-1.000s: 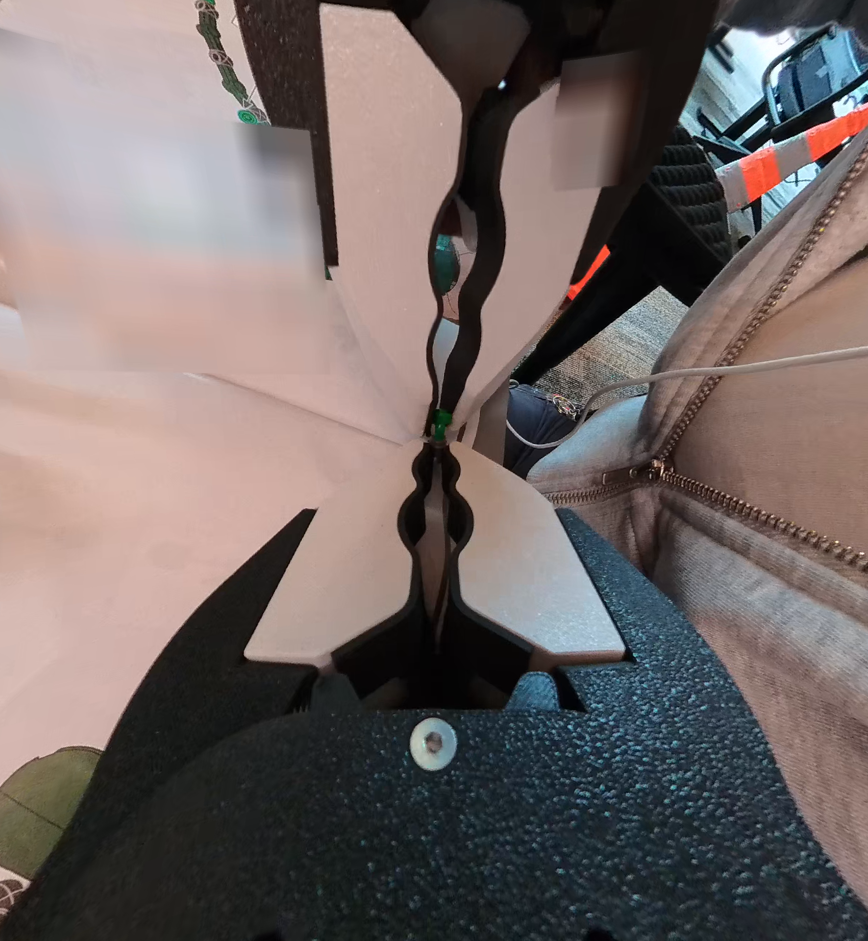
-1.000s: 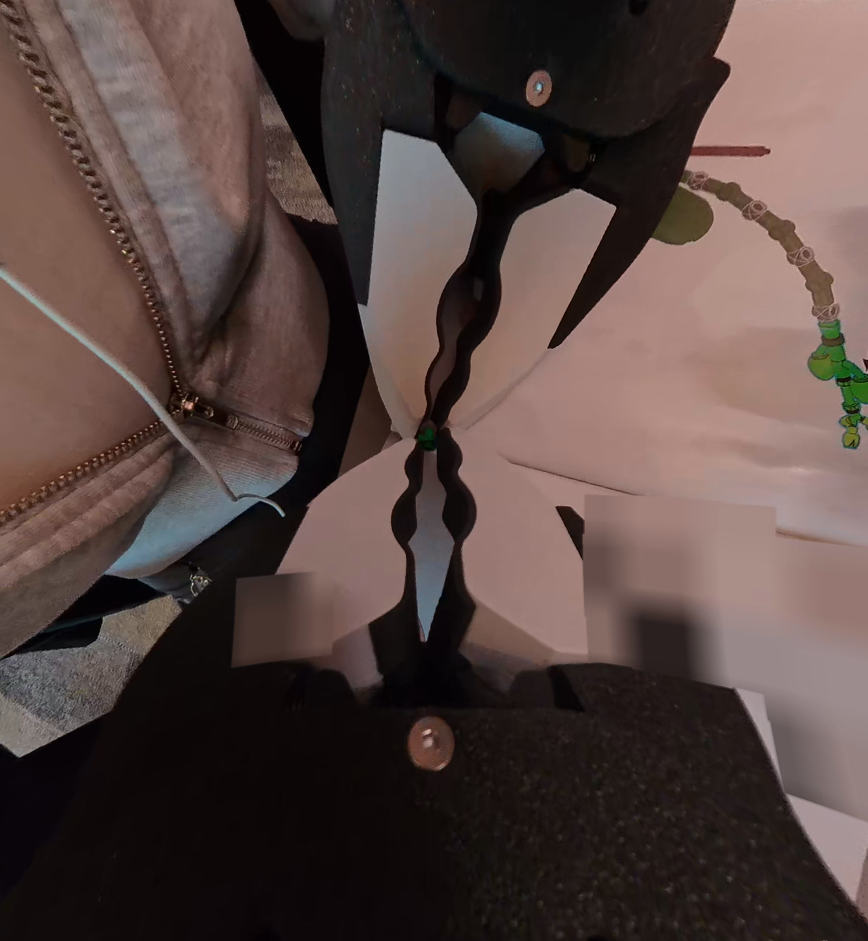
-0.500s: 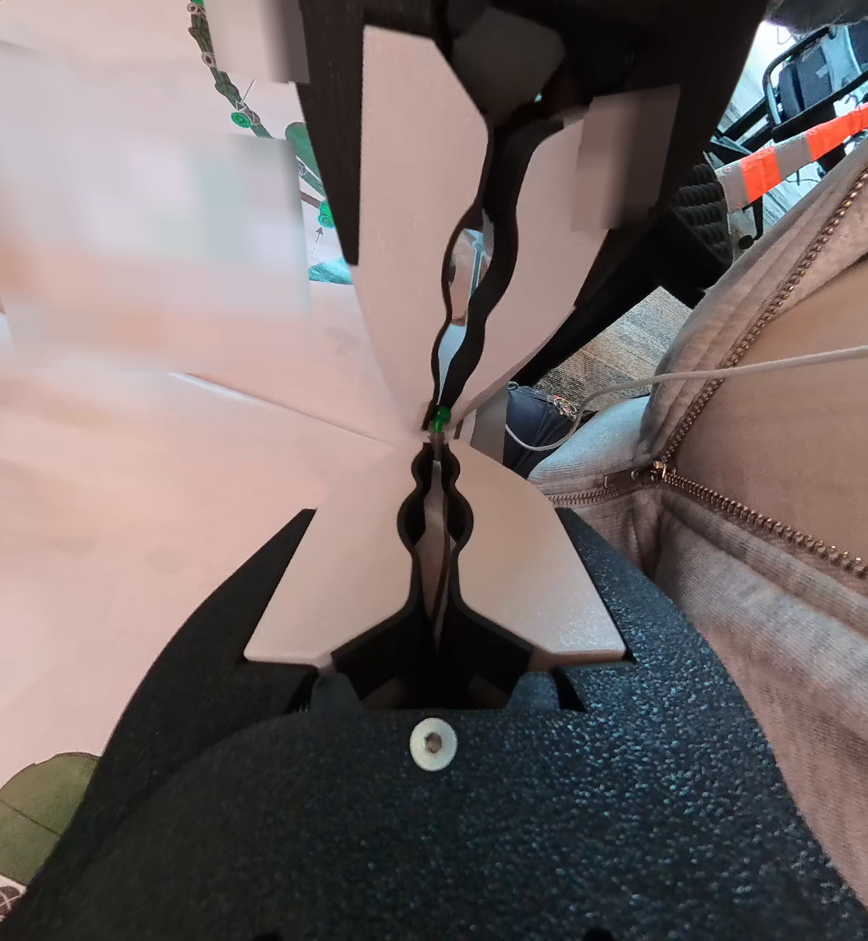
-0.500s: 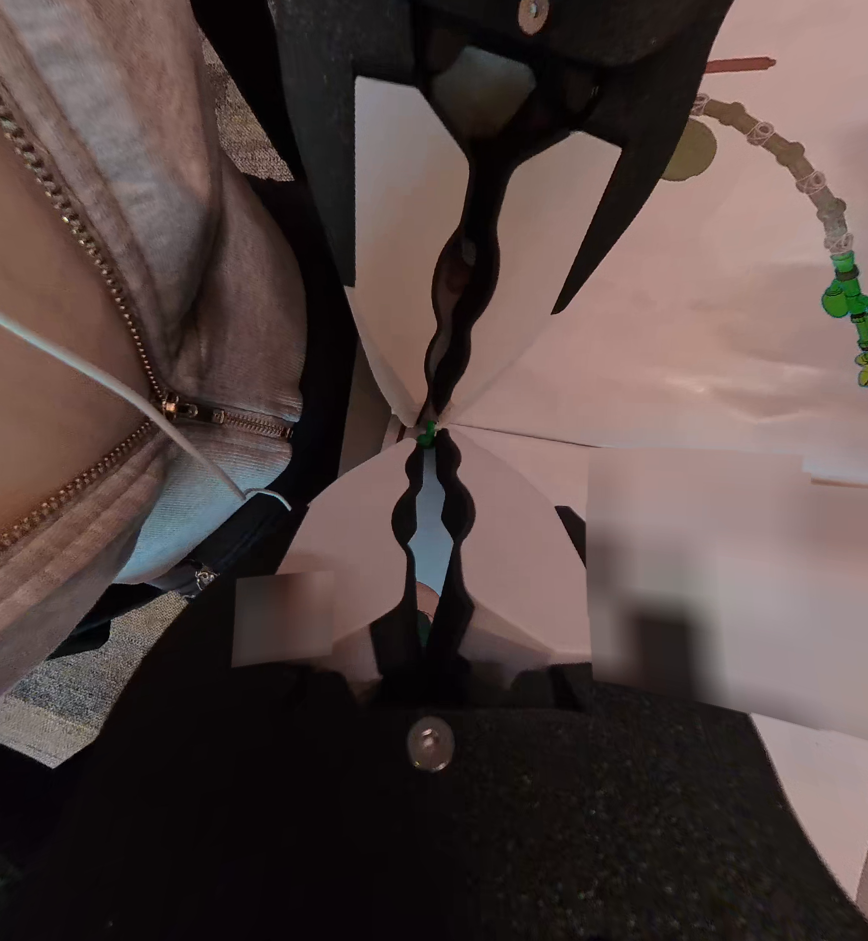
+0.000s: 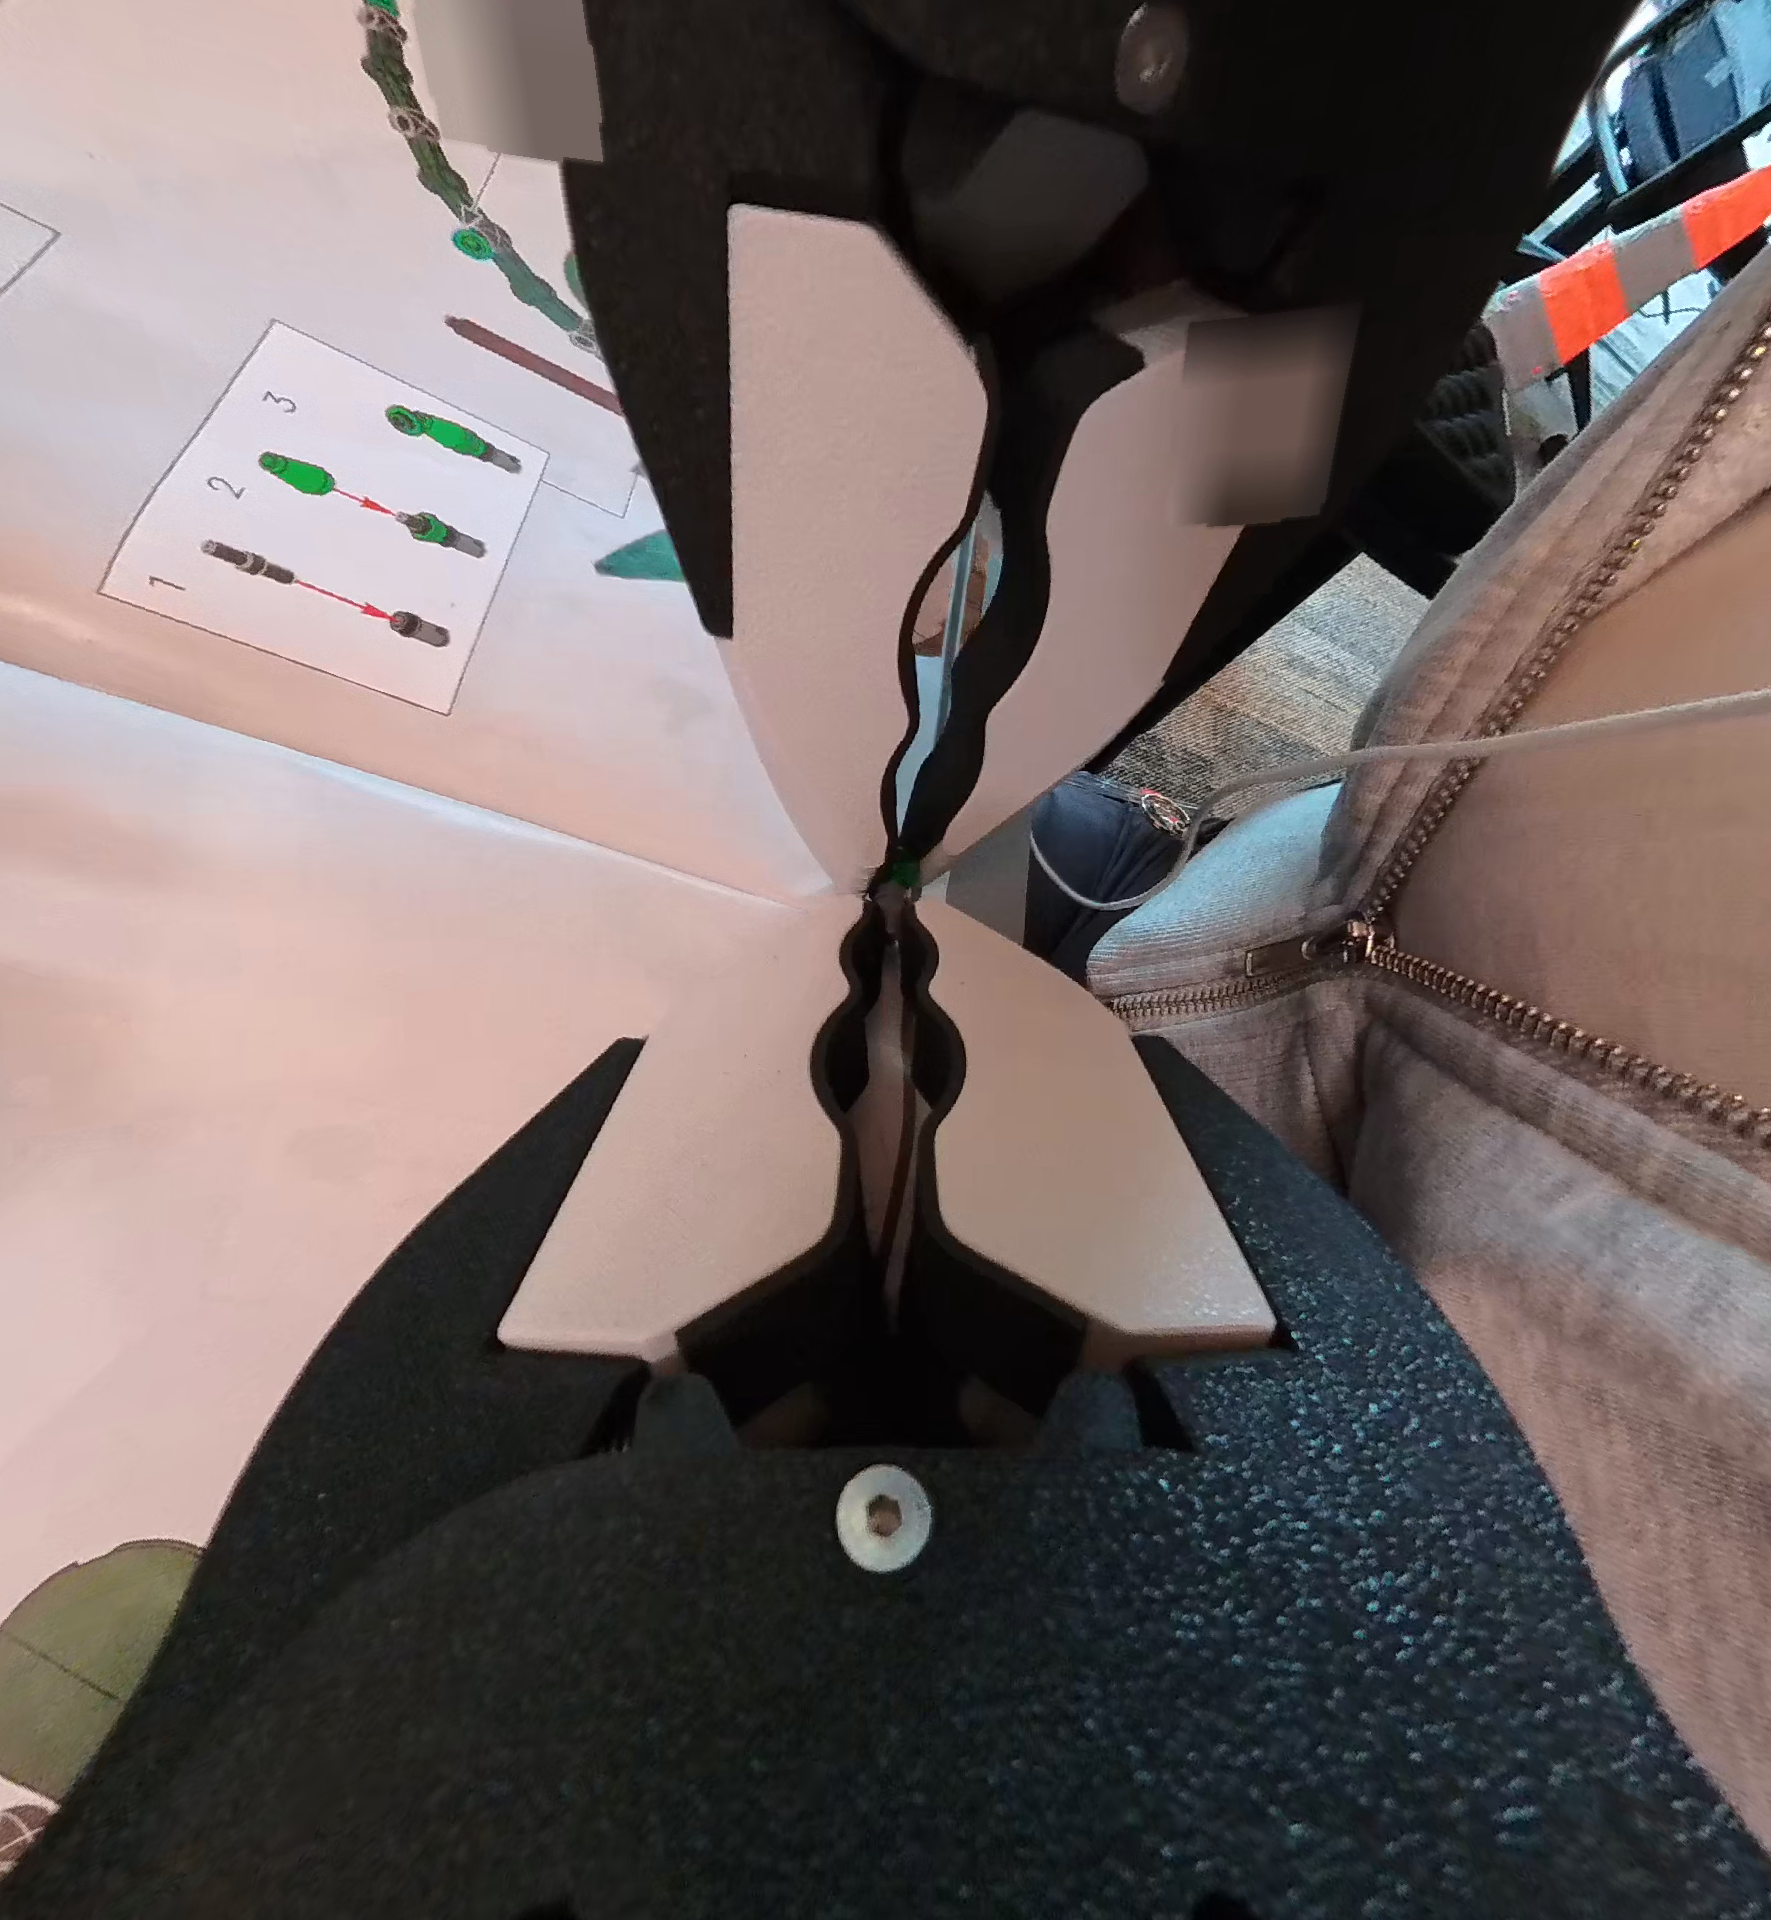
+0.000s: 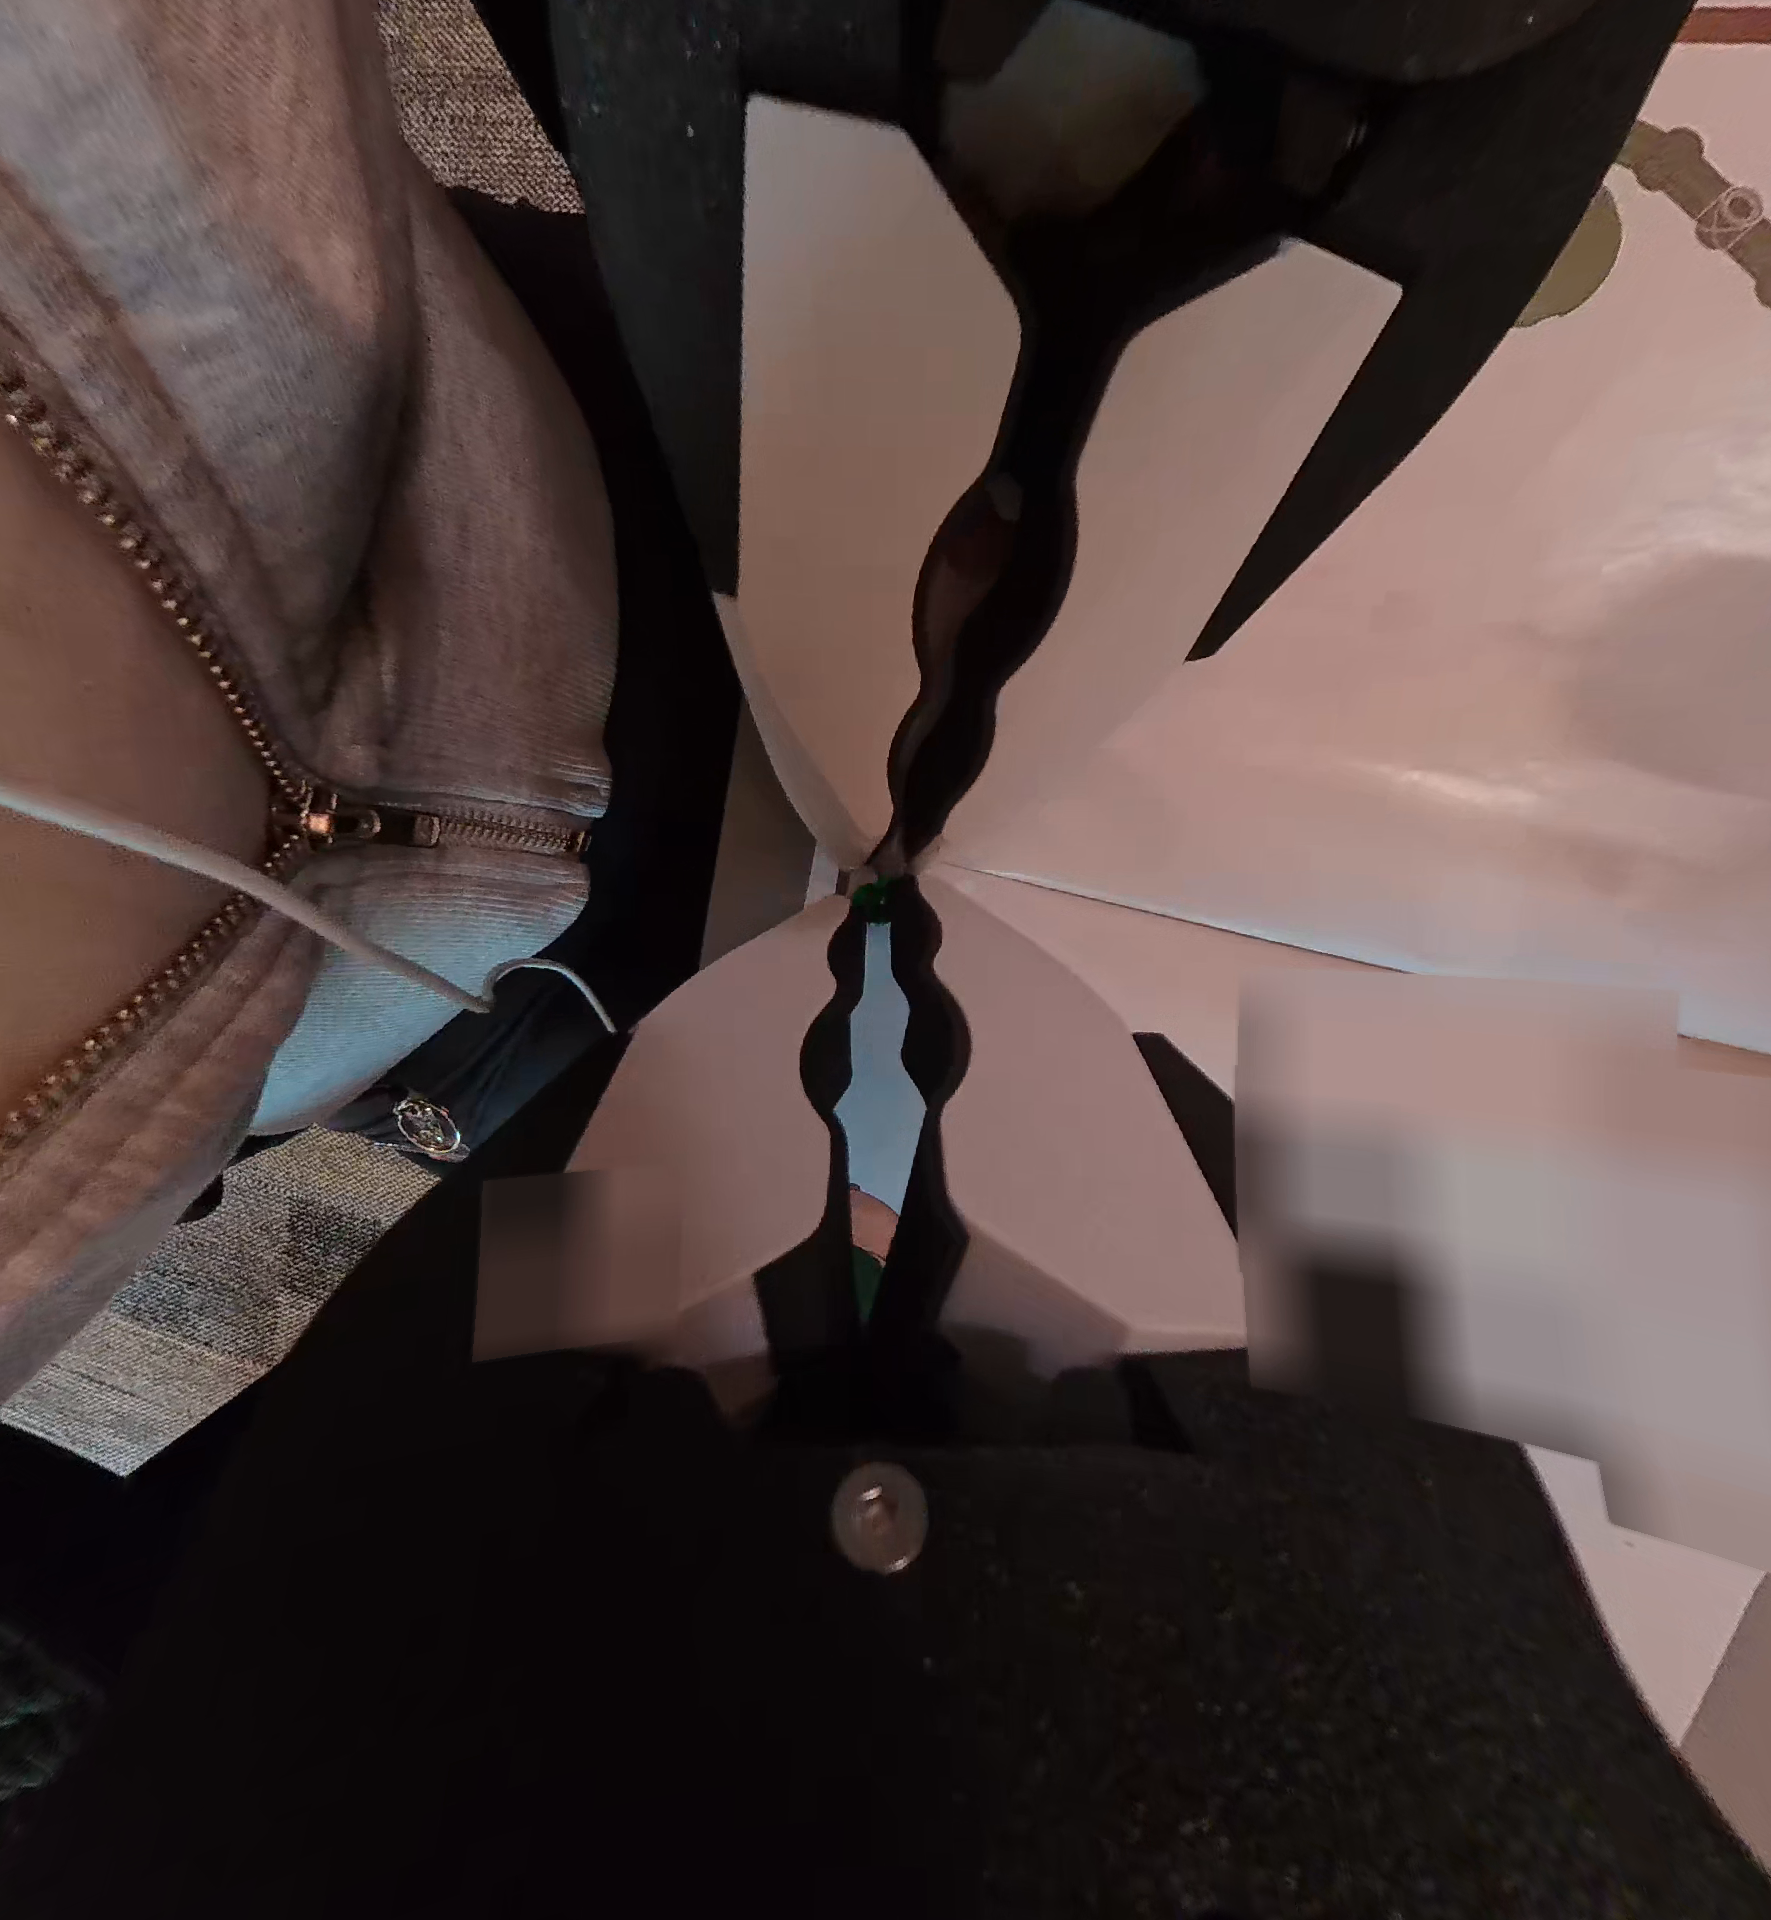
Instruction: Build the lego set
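Note:
My two grippers meet tip to tip in mid-air above an open instruction booklet [image 5: 320, 520]. My right gripper [image 6: 873, 902] is shut on a tiny green piece [image 6: 873, 896], pinched at the very fingertips. In the left wrist view this gripper [image 5: 902, 862] comes down from above with the green piece [image 5: 902, 871] at its tip. My left gripper [image 5: 893, 920] is shut on a small grey piece [image 5: 892, 902] that butts against the green one. In the right wrist view the left gripper [image 6: 889, 854] comes in from the top.
The booklet page [image 6: 1483, 727] shows printed drawings of green and dark parts. A person's torso in a grey zip hoodie [image 5: 1587, 1143] is close beside both grippers, with a white cord [image 5: 1483, 738] across it. An orange-and-white striped bar [image 5: 1691, 239] and carpet lie beyond. The tips of both grippers are at nearly the same place.
Both grippers stayed shut and tip to tip on the small pieces. The pair shifted over the booklet, so a boxed set of drawings came into the left wrist view.

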Motion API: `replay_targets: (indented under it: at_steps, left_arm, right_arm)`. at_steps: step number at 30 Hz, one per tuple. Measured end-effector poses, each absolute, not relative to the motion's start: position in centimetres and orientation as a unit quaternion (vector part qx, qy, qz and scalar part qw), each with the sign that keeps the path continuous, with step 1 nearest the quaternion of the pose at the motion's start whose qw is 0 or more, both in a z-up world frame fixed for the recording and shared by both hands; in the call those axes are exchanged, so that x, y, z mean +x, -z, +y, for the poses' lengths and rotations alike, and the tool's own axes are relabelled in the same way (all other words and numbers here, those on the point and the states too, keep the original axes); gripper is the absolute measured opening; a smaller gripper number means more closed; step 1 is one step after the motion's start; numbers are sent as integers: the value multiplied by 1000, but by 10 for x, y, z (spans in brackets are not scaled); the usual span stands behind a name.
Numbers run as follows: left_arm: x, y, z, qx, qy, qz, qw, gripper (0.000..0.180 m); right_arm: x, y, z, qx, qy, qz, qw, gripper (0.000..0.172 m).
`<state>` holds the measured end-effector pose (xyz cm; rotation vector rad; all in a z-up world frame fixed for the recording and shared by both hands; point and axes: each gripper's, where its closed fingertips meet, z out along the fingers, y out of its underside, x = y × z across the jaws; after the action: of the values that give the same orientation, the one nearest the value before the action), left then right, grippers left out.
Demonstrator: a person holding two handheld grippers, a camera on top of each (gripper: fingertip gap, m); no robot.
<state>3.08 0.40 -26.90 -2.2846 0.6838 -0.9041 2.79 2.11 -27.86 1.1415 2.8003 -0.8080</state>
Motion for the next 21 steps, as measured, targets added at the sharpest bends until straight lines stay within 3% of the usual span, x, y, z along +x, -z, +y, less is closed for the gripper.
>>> replay_targets:
  at_steps: [21]
  left_arm:
    - [31,269,5,-857,326,265,298,2]
  right_arm:
    - [25,278,19,433,283,856,8,4]
